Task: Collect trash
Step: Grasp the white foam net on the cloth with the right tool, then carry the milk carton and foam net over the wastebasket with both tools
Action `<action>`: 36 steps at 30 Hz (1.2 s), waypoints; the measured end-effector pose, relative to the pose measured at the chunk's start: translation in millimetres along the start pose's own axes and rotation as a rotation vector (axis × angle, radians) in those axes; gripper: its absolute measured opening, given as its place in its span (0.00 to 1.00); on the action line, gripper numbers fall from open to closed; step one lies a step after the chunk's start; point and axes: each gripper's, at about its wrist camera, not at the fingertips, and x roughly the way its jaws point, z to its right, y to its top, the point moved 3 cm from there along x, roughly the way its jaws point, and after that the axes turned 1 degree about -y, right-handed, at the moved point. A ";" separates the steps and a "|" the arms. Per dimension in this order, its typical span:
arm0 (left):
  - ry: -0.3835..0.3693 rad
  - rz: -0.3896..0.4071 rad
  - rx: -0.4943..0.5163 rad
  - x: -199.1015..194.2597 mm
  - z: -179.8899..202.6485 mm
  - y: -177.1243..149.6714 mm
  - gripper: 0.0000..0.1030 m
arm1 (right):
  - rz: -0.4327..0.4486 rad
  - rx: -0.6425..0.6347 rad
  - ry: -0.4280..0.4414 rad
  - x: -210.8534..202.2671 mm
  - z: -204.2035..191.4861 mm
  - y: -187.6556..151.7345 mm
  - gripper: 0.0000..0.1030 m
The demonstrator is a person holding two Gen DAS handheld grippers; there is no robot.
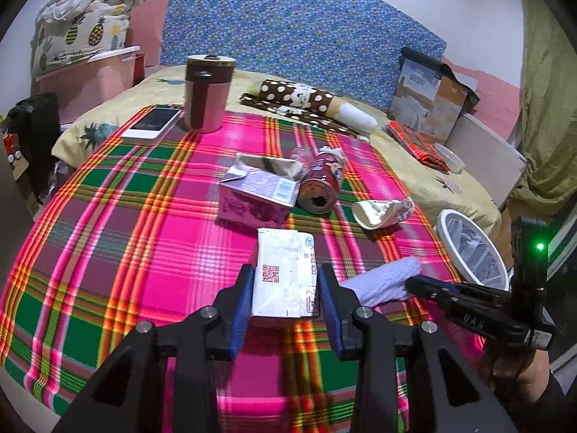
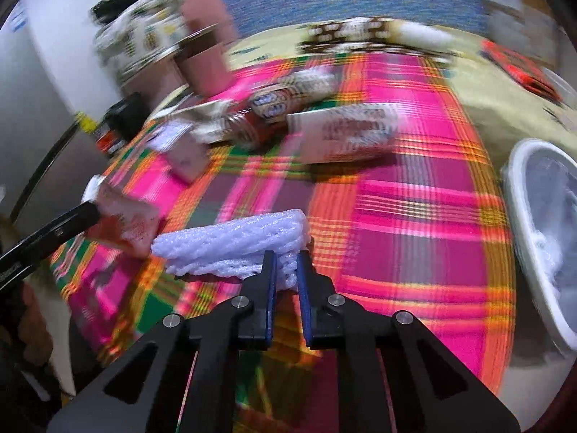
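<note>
Plaid cloth (image 1: 144, 216), pink, green and orange, lies over the bed, with pale yellow bedding (image 1: 425, 180) showing past its far and right edges. The left tongs (image 1: 285, 299) grip a white paper carton (image 1: 285, 274), a flat-sided box with a printed code square, their blue pads pressed on its two sides. Beyond it stand a torn pinkish cardboard box (image 1: 252, 198), a crumpled red can (image 1: 321, 187) on its side with its round end toward the camera, and a flattened silvery wrapper (image 1: 382, 211). A tall mug with a brown band (image 1: 207, 93) stands upright at the cloth's far edge, just beside a flat white phone (image 1: 153, 124). The right tongs (image 2: 286, 270), angled steeply down, are closed on a soft white foam net sleeve (image 2: 230, 249), knobbly and folded flat, lying on the cloth near its right edge and just right of the carton. A white round bin (image 1: 472, 252) with a thin plastic liner sits right of the bed edge, near the sleeve. Bare plaid lies open to the left of the carton; the trash crowds the middle. A hand (image 1: 515, 371) shows under the right tool, low at the right of the left wrist view. The right wrist view is heavily blurred.
</note>
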 end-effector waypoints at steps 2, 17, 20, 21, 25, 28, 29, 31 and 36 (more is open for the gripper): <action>-0.009 -0.005 0.009 2.7 3.7 -1.1 0.36 | 0.001 0.038 -0.026 -5.0 13.7 -3.3 0.13; 0.035 -0.109 0.052 3.1 0.1 -36.6 0.37 | 0.027 -0.055 0.059 -17.9 12.5 3.3 0.68; 0.046 -0.139 0.035 9.1 -2.7 -42.6 0.37 | 0.003 -0.015 0.081 -10.0 10.8 4.2 0.68; 0.048 -0.138 0.035 9.3 -2.0 -43.1 0.37 | -0.013 0.012 0.104 -4.9 9.4 5.2 0.68; 0.052 -0.128 0.039 9.8 -0.5 -40.8 0.37 | -0.014 0.036 0.143 -2.8 -2.9 5.9 0.68; 0.051 -0.119 0.036 10.4 -1.2 -40.1 0.37 | -0.015 0.048 0.167 3.3 -14.8 12.2 0.63; 0.052 -0.117 0.035 10.0 -1.8 -40.7 0.37 | -0.018 0.050 0.168 5.5 -16.1 13.1 0.61; 0.053 -0.114 0.033 10.5 -3.6 -40.3 0.37 | -0.030 0.064 0.158 14.6 -20.7 16.3 0.59; 0.050 -0.110 0.024 11.2 -9.1 -39.3 0.35 | -0.070 0.122 0.106 33.5 -18.6 19.2 0.56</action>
